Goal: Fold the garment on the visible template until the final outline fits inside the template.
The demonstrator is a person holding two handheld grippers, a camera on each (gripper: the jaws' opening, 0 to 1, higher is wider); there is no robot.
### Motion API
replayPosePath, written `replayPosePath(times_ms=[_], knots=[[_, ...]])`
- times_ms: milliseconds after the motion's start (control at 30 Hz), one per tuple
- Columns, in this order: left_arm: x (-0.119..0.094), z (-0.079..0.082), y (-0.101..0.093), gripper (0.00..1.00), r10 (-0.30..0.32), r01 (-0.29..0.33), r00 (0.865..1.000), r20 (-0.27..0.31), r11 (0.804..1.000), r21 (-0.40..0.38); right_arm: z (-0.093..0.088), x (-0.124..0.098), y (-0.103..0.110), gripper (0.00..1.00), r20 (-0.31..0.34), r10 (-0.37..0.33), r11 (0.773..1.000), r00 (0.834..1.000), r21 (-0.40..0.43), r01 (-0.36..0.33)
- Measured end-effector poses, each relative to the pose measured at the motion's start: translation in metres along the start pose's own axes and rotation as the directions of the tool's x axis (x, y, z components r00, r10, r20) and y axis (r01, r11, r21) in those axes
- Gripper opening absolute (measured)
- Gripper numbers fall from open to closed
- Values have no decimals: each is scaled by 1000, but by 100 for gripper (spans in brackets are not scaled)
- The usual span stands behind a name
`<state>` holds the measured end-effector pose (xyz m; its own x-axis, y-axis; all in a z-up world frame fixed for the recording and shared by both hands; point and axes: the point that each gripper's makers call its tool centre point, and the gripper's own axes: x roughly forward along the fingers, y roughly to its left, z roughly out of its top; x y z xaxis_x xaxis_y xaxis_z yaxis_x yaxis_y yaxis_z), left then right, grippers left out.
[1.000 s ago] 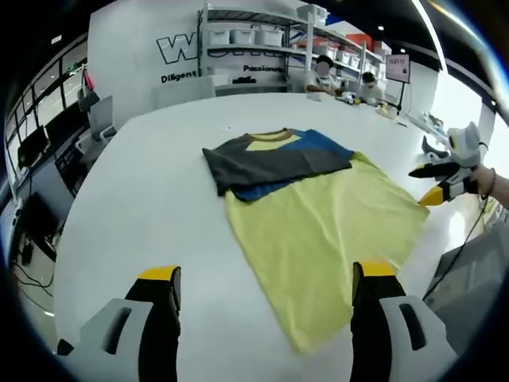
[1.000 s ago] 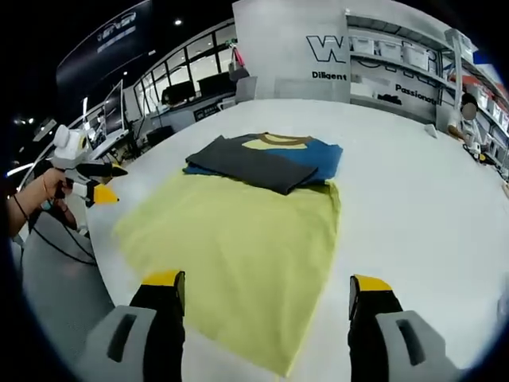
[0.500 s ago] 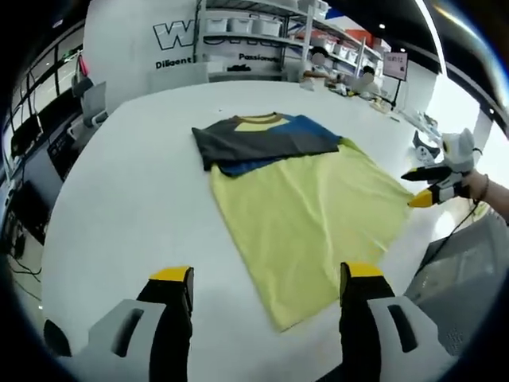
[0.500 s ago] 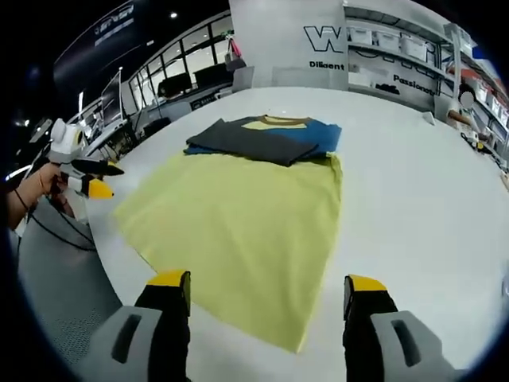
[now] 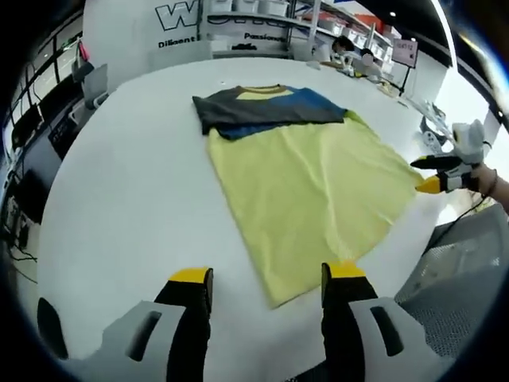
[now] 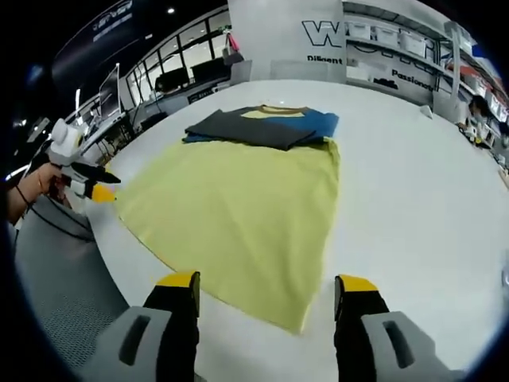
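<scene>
A T-shirt lies flat on the white table [image 5: 119, 183], its yellow body [image 5: 310, 183] spread toward me. The grey and blue sleeves [image 5: 246, 111] are folded across the chest at the far end. My left gripper [image 5: 266, 278] is open, and one hem corner [image 5: 274, 301] lies between its jaws. In the left gripper view the right gripper [image 5: 429, 173] hovers open by the other hem corner. In the right gripper view the shirt [image 6: 238, 199] has a hem corner [image 6: 298, 325] just below my open right gripper [image 6: 266, 285]. The left gripper [image 6: 106, 185] sits open at the far-left corner.
The table's rounded edge drops to grey floor [image 5: 453, 263] right behind both hem corners. Shelving with white bins [image 5: 254, 12] and people at a desk [image 5: 350, 52] stand beyond the far side. Monitors and chairs [image 6: 175, 79] line the room's side.
Both views have come in lower and closer to the hem, so each corner now sits at its gripper's jaws. Both pairs of jaws look slightly narrower. The shirt itself has not moved.
</scene>
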<state>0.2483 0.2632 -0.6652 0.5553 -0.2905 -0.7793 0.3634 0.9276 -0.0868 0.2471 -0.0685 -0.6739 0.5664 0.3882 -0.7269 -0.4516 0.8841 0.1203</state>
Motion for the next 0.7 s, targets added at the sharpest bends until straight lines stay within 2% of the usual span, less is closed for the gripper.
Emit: replayPosePath(times_ms=[33,100,233,333,567,700], knots=[[0,-4,-1,52,-1,1,1000,-21,1000,3,-1,0,0,62,-1,0,1000,1000,1,0],[2,-5,-1,51,-2,2,1000,-23,1000,4,-3,-1,1,59,-6,1,1000,1000,1,-1],[3,-13,-7,41,-25,24,998,-55,1000,-13,-9,-2,1,52,-12,-8,1000,1000,-4,8],[2,-15,-7,40,-22,20,998,-64,999,-28,-12,-5,2,41,-16,-13,1000,1000,-7,13],[1,-19,-11,31,-21,21,996,-82,1000,-3,-17,-8,3,34,-18,-24,1000,1000,-10,24],[1,-21,-11,23,-18,18,996,-89,1000,-7,-19,-9,-2,23,-23,-49,999,999,-17,48]])
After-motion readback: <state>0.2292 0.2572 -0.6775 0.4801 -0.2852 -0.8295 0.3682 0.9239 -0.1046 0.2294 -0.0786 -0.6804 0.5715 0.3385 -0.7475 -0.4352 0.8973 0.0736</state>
